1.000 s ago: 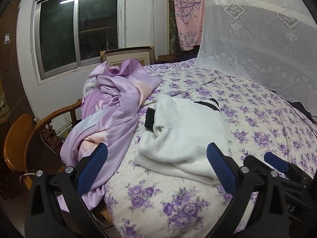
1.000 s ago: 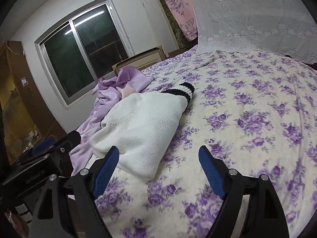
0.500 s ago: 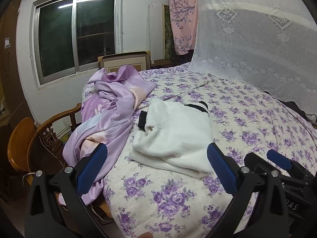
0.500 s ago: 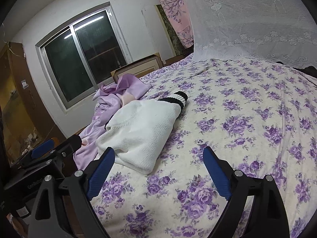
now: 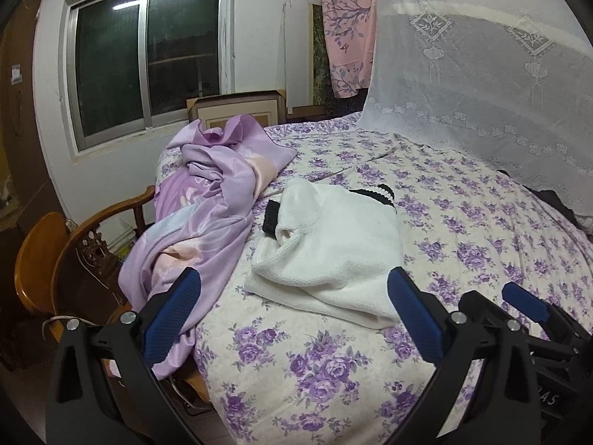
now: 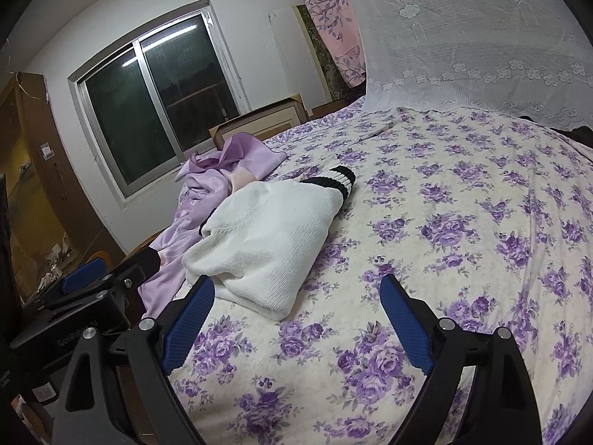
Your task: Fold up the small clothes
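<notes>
A folded white knit sweater [image 5: 333,244] with black-and-white striped cuffs lies on the floral bedspread [image 5: 463,222]; it also shows in the right wrist view [image 6: 267,241]. My left gripper [image 5: 296,304] is open and empty, held back from the sweater's near edge. My right gripper [image 6: 296,311] is open and empty, just in front of the sweater's near corner. The right gripper's body shows at the lower right of the left wrist view [image 5: 526,304], and the left gripper's body shows at the left of the right wrist view [image 6: 85,282].
A crumpled lilac satin sheet [image 5: 207,204] hangs off the bed's left edge over a wooden chair [image 5: 48,259]. A white lace net [image 5: 481,74] hangs at the right. A window [image 5: 148,55] and a framed picture [image 5: 237,111] stand behind the bed.
Both grippers have drawn back from the sweater, so it looks smaller and farther. More of the bedspread lies between the fingers and the sweater. Both stay open.
</notes>
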